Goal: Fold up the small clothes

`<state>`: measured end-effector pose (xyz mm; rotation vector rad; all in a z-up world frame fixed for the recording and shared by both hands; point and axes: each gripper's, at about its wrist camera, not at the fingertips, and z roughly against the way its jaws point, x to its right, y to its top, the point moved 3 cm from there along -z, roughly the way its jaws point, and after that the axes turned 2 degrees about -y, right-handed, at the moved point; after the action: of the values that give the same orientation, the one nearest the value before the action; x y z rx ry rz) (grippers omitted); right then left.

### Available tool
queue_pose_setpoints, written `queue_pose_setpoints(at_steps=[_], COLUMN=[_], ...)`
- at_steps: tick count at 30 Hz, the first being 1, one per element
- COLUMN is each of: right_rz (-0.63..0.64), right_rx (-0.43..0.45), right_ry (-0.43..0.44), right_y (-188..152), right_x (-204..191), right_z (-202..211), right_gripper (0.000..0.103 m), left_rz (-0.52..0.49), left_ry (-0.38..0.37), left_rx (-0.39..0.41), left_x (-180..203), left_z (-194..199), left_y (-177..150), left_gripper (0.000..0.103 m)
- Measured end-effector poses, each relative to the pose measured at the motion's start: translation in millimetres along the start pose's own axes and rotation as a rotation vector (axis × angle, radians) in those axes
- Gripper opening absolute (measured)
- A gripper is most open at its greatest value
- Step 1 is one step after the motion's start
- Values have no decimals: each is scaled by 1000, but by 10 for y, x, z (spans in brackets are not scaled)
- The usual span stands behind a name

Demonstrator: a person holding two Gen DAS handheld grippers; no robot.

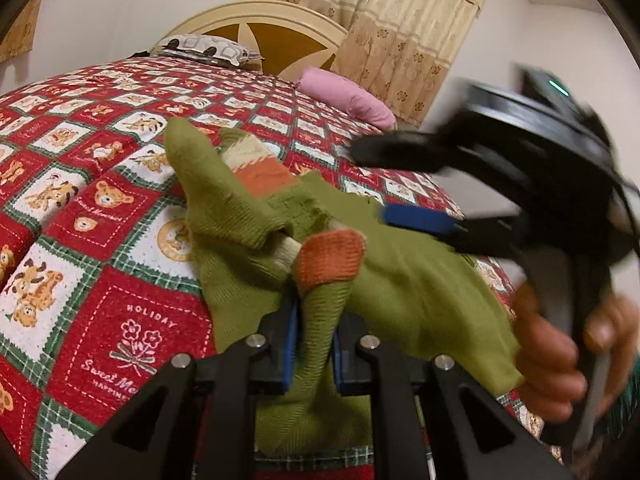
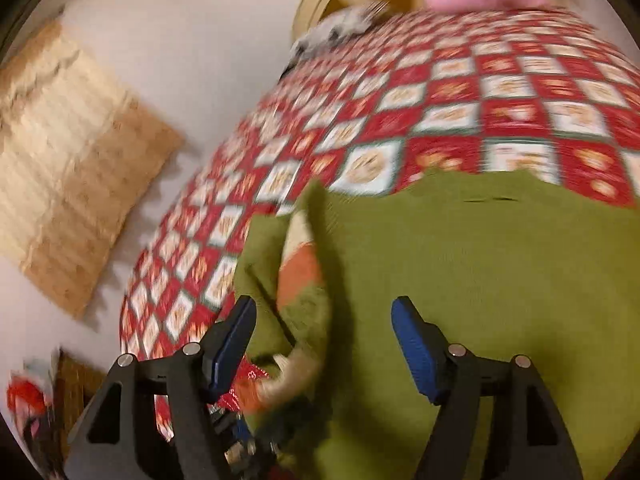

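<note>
A small olive-green knit sweater (image 1: 420,280) with orange and cream stripes lies bunched on the bed. My left gripper (image 1: 314,332) is shut on a green sleeve just below its orange cuff (image 1: 330,258), with the cloth pinched between the blue pads. My right gripper (image 2: 324,308) hovers over the sweater (image 2: 480,260), open with nothing between its fingers. In the left wrist view that gripper is a blurred shape at the right; its blue pad (image 1: 420,220) is just above the green cloth, and a person's hand (image 1: 548,360) holds its handle.
The sweater rests on a red, white and green patchwork quilt (image 1: 100,200) that covers the bed. A pink pillow (image 1: 348,96) and a patterned pillow (image 1: 204,50) lie by the cream headboard (image 1: 276,40). Beige curtains (image 1: 400,40) hang behind. The bed's edge drops off at left (image 2: 132,300).
</note>
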<state>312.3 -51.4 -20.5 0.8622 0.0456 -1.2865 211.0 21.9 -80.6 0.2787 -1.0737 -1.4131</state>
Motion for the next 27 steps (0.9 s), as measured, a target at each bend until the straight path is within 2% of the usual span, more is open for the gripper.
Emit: queue_pose_setpoints(at_steps=[2,8,11,14,15,16,17,21,27], right_rz=[72,304,419,552,575,598,590,462,330], right_rx=[-87,-221,-264,-280,-272,-250,-251,-213,-79], right_ry=[18,-9,-27,-107,-127,-160,-177,-130,-83], right_y=[76,147,123,76,58,50,52,132,214], right_x=[-172,-638,-818,-925,-916,-903,-863,-685,-489], right_z=[-255,-721,-868,-1027,-1050,-1065,-1083,-992,-486], right_gripper=[71,71,71,71,64,51,25,19,18], left_rz=[3,5,-1,-8,-5,-3,0,0,-35], left_ry=[-4,-15,-12,-9,-12,-13,-12,-23,-63], left_rx=[0,-6,-6,-6,-7,-8,-7,-10,19], left_x=[-8,-21,-6,17,19,22,25,9,114], left_z=[0,-17,-23,-27,-32,-34,-34,-39,75], left_y=[-5,-10,-16,-17,-15,-14,-13,6,30], left_gripper=[15,15,15,15,15,15,15,15,14])
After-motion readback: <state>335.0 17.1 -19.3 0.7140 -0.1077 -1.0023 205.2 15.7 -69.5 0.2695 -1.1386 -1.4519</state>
